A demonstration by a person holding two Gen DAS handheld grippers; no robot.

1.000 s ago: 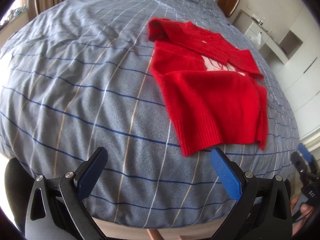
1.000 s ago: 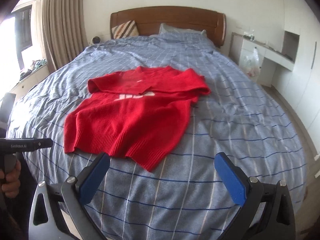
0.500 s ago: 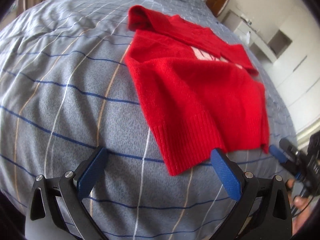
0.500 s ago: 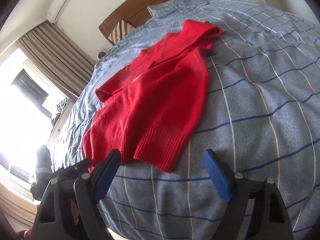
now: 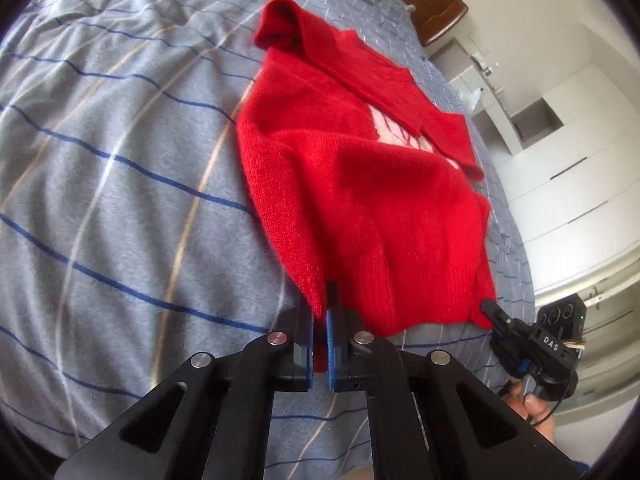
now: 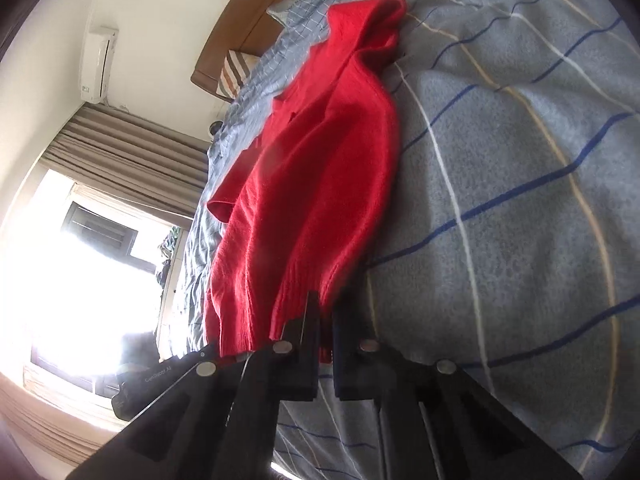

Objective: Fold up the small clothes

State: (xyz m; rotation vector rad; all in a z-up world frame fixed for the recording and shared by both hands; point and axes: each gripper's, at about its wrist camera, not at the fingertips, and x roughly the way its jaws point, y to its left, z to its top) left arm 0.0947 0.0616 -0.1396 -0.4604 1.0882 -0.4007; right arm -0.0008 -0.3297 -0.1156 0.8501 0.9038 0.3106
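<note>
1. The red sweater (image 5: 360,184) lies spread on the striped bed (image 5: 120,200), collar toward the headboard (image 5: 436,4).
2. The left claw (image 5: 319,320) is clamped on one hem corner.
3. The right claw (image 6: 326,320) pinches the other hem corner, farther from the headboard.

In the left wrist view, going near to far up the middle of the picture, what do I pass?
Left hand-held gripper, shut on the sweater hem → red sweater spread on the checked bedspread → folded sleeve at the sweater's far end → wooden headboard.
</note>
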